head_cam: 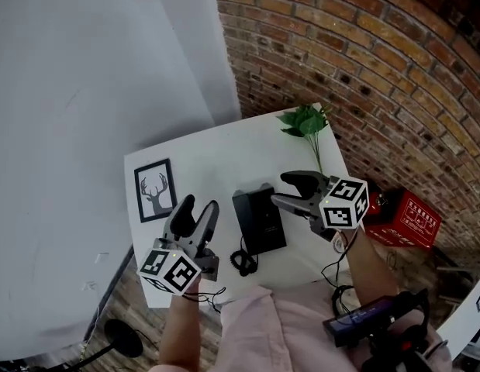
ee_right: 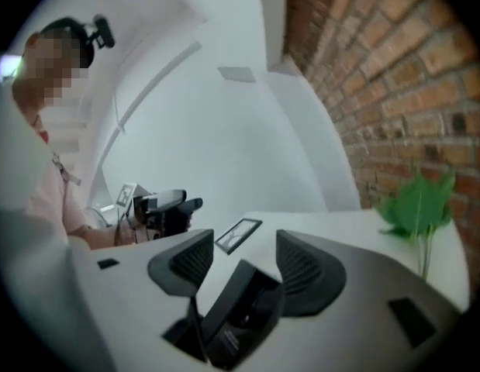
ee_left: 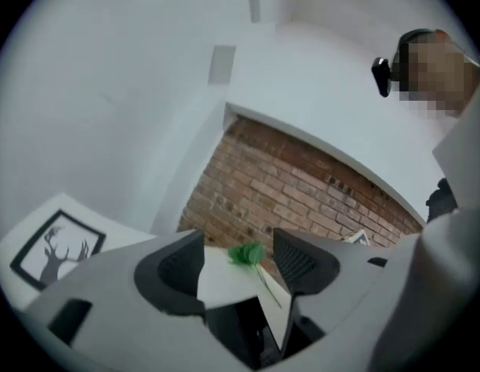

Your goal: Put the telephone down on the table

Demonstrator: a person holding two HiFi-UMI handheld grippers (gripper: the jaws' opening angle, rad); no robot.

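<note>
A framed deer picture (head_cam: 155,190) lies near the 9 o'clock edge of the white table (head_cam: 216,149). Beside it, toward 7 o'clock, the left gripper (head_cam: 200,204) hangs with its jaws partly apart and nothing between them. The black telephone (head_cam: 258,221) lies flat mid-table, its long axis running roughly 12 to 6 o'clock and its cord (head_cam: 243,262) bunched at the 6 o'clock end. At the telephone's 3 o'clock side the right gripper (head_cam: 281,189) points toward 9 o'clock, jaws apart and holding nothing. A green leafy sprig (head_cam: 305,121) lies at 1 o'clock.
</note>
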